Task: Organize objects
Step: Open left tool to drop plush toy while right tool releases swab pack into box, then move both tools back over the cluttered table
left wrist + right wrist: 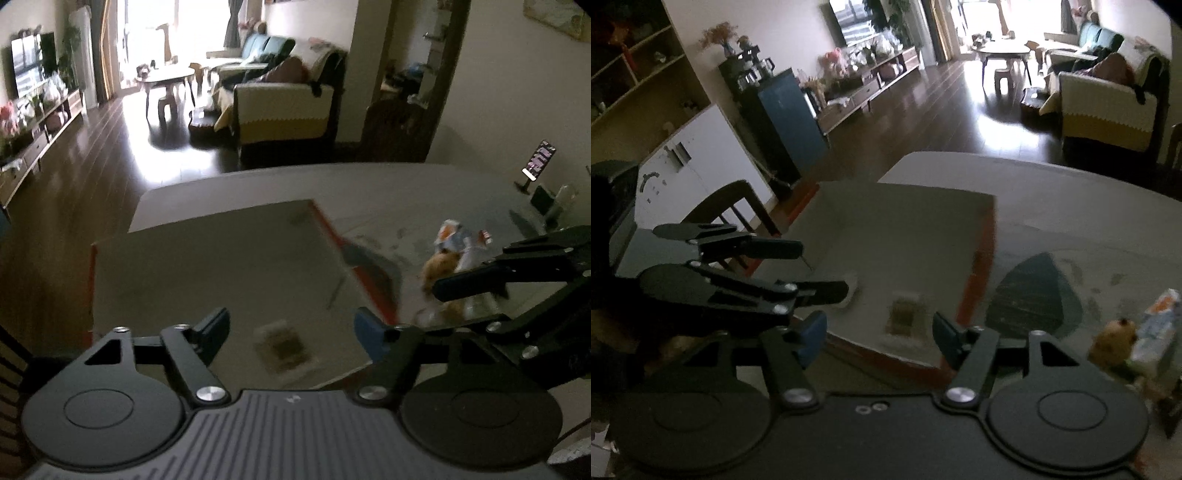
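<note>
Left gripper (291, 332) fingers apart, empty, low centre over tray (122, 273). Right gripper (879, 328) fingers apart, empty too. Small packet (905, 312) lies in tray, bottom centre. Toy (1113, 341) and carton (1160, 325) on table (1071, 206), lower right.

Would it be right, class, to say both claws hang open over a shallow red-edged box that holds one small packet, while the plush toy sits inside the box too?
Not quite. The plush toy sits outside the red-edged box, on the table beside it, as the right wrist view shows. The rest stands: the left claw and right claw hang open over the box holding one small packet.
</note>
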`<act>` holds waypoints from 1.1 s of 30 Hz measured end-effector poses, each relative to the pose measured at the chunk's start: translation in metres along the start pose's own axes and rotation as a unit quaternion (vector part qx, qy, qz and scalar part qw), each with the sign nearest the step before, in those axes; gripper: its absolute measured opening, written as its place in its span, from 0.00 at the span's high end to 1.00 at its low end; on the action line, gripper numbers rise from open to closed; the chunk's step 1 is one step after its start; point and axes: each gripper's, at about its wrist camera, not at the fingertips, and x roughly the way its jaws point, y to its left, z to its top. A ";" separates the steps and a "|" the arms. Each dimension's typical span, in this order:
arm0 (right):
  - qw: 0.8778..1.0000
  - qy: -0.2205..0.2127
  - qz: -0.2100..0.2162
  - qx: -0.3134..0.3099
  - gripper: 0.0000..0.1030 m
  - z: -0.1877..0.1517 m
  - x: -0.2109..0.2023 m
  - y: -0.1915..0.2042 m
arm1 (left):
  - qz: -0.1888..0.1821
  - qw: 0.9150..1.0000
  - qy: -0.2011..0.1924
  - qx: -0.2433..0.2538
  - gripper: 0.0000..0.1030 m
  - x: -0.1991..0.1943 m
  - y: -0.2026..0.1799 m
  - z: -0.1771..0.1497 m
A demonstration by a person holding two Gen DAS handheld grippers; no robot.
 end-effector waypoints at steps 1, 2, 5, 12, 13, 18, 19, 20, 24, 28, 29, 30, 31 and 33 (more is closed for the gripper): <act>1.000 -0.005 -0.002 0.001 0.31 -0.004 -0.007 -0.006 | 0.000 1.000 -0.004 -0.001 0.26 -0.001 -0.008 0.000; 1.000 -0.008 -0.003 0.003 0.29 -0.006 -0.011 -0.010 | -0.001 1.000 -0.006 -0.002 0.26 0.001 -0.018 -0.001; 1.000 -0.018 -0.001 0.009 0.24 -0.016 -0.029 -0.027 | 0.005 1.000 -0.010 -0.006 0.25 0.001 -0.040 -0.003; 0.999 -0.043 -0.019 0.012 0.16 -0.041 -0.065 -0.067 | 0.011 0.999 -0.021 -0.022 0.25 0.008 -0.089 -0.012; 0.999 -0.045 -0.023 0.014 0.15 -0.046 -0.070 -0.073 | 0.011 0.999 -0.023 -0.025 0.25 0.009 -0.095 -0.014; 0.997 -0.050 -0.050 0.026 0.15 -0.072 -0.088 -0.108 | 0.001 0.999 -0.024 -0.024 0.19 0.016 -0.128 -0.023; 0.997 -0.049 -0.057 0.031 0.15 -0.077 -0.091 -0.116 | -0.003 1.000 -0.021 -0.021 0.18 0.019 -0.135 -0.024; 0.996 -0.048 -0.062 0.036 0.15 -0.082 -0.093 -0.124 | -0.004 1.000 -0.018 -0.018 0.17 0.021 -0.142 -0.026; 0.994 -0.043 -0.082 0.056 0.15 -0.100 -0.102 -0.151 | -0.007 1.000 -0.009 -0.002 0.11 0.037 -0.168 -0.033; 0.992 -0.038 -0.101 0.071 0.15 -0.115 -0.109 -0.173 | -0.012 1.000 -0.004 0.011 0.00 0.051 -0.190 -0.041; 0.991 -0.037 -0.105 0.073 0.15 -0.119 -0.111 -0.179 | -0.013 1.000 -0.006 0.015 0.00 0.054 -0.196 -0.043; 0.991 -0.037 -0.109 0.076 0.15 -0.121 -0.112 -0.183 | -0.013 1.000 -0.006 0.019 0.00 0.058 -0.202 -0.045; 0.990 -0.036 -0.113 0.078 0.15 -0.122 -0.113 -0.188 | -0.013 1.000 -0.007 0.024 0.00 0.061 -0.208 -0.046; 0.989 -0.036 -0.121 0.083 0.15 -0.126 -0.116 -0.199 | -0.013 0.999 -0.007 0.032 0.00 0.067 -0.217 -0.048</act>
